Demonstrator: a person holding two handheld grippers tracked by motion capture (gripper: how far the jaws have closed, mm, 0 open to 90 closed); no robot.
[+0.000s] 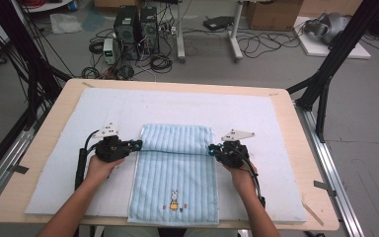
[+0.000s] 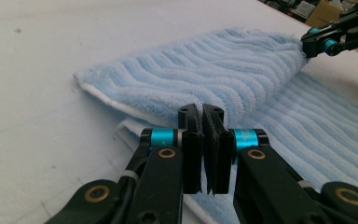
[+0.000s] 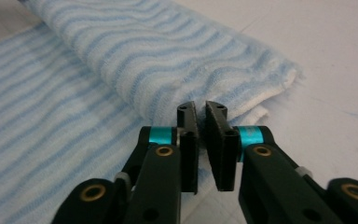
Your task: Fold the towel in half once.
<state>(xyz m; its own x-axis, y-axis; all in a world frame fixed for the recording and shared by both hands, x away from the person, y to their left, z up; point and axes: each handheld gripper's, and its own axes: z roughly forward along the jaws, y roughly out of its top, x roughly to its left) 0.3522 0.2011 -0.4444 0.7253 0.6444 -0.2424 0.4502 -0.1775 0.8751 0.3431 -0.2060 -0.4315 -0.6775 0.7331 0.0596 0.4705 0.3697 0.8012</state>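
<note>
towel: my light blue striped towel [image 1: 177,173] lay flat on the white mat [image 1: 59,163], long way toward me, near end hanging just over the worktop [image 1: 44,143] edge. Far end was folded back over itself, a puffy doubled band across the top. Small rabbit picture [image 1: 174,200] sat near the near end.
fold: in the left claw view the folded layer [image 2: 205,74] sat loose on the flat part, white underside showing at its edge. In the right claw view the fold's corner [image 3: 279,77] ended just past my tips.
left claw: my left claw [image 1: 137,144] was at the towel's left edge, right at the fold line. Jaws were clenched, pads together with a hairline between them, nothing visible between them [image 2: 204,140]. Tips sat at the fold's near edge; touching or not, I couldn't tell.
right claw: my right claw [image 1: 211,148] was at the right edge, same fold line, facing the left one. Jaws were near together with a narrow gap, no cloth between them [image 3: 201,140], so released. Tips were just short of the fold.
hands: my left hand [image 1: 101,165] and right hand [image 1: 242,175] held the claws level, one on each side of the towel.
</note>
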